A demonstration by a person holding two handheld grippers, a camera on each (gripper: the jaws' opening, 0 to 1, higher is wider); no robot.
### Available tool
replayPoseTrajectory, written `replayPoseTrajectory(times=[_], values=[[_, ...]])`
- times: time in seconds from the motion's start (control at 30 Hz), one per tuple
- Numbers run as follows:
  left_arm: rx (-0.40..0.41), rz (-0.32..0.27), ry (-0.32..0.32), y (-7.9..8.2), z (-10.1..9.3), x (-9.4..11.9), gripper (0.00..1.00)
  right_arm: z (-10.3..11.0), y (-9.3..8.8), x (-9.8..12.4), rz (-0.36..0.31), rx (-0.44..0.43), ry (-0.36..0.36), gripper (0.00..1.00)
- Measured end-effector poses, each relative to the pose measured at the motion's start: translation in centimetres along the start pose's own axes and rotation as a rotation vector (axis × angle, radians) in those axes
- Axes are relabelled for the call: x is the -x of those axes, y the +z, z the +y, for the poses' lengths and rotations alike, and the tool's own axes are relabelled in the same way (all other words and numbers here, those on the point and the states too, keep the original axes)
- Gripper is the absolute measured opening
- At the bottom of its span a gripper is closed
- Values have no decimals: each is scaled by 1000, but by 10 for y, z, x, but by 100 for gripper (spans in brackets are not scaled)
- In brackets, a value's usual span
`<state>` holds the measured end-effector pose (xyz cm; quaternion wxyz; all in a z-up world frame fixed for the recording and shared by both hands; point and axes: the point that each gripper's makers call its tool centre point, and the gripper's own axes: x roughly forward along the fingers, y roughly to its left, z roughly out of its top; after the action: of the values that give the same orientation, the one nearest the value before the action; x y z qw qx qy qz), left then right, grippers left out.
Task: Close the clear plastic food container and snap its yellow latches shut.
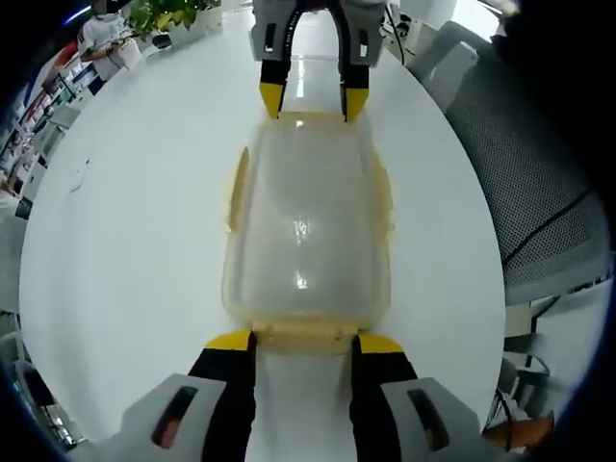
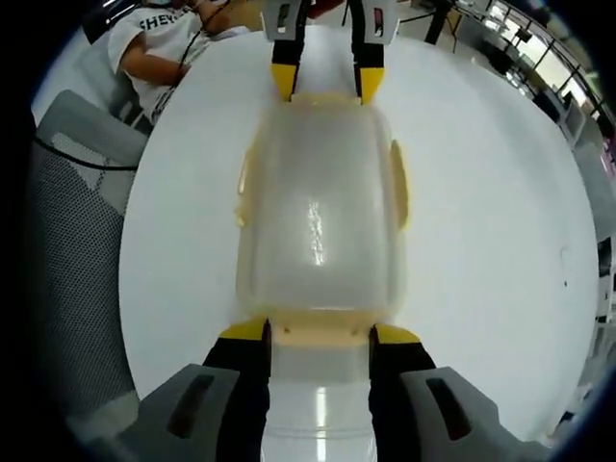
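Clear container [image 1: 306,226] sits lidded on the white table [image 1: 135,241], left gripper [image 1: 304,342] and right gripper [image 2: 319,333] at its opposite ends, each with jaws apart flanking an end latch.

- Container [image 1: 306,231]: clear, milky-looking plastic w/ pale yellow tint at edges; white glare spots on lid.
- Latches [image 1: 304,336]: translucent pale yellow, on near end, far end & both long sides.
- Left gripper [image 1: 304,345]: black fingers, bright yellow tips, light grey body.
- Right gripper [image 2: 320,334]: same scheme – black fingers, yellow tips, grey body; seen at far end in left gripper view too.
- Table [image 1: 135,241]: plain glossy white, no pattern.
- Chair [image 1: 534,183]: grey mesh back, fine dotted weave, black cord across it.
- Plant [image 1: 168,13]: green leaves.
- Person's shirt [image 2: 159,38]: white w/ dark lettering.
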<state>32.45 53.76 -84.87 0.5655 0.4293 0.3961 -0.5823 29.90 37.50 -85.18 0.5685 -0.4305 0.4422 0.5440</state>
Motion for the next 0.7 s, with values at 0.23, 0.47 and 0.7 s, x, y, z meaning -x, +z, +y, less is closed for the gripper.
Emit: replayPoseTrajectory(times=[0.23,0.47,0.7], values=[[-33,42,-6,2,-1,-1,33,-1,0,-1,57,17,12,37],[-17,48,-8,2,0,0,33,-2,0,-1,57,-3,10,37],[27,52,-34,0,-2,2,32,-1,-1,0,47,-21,-2,36]])
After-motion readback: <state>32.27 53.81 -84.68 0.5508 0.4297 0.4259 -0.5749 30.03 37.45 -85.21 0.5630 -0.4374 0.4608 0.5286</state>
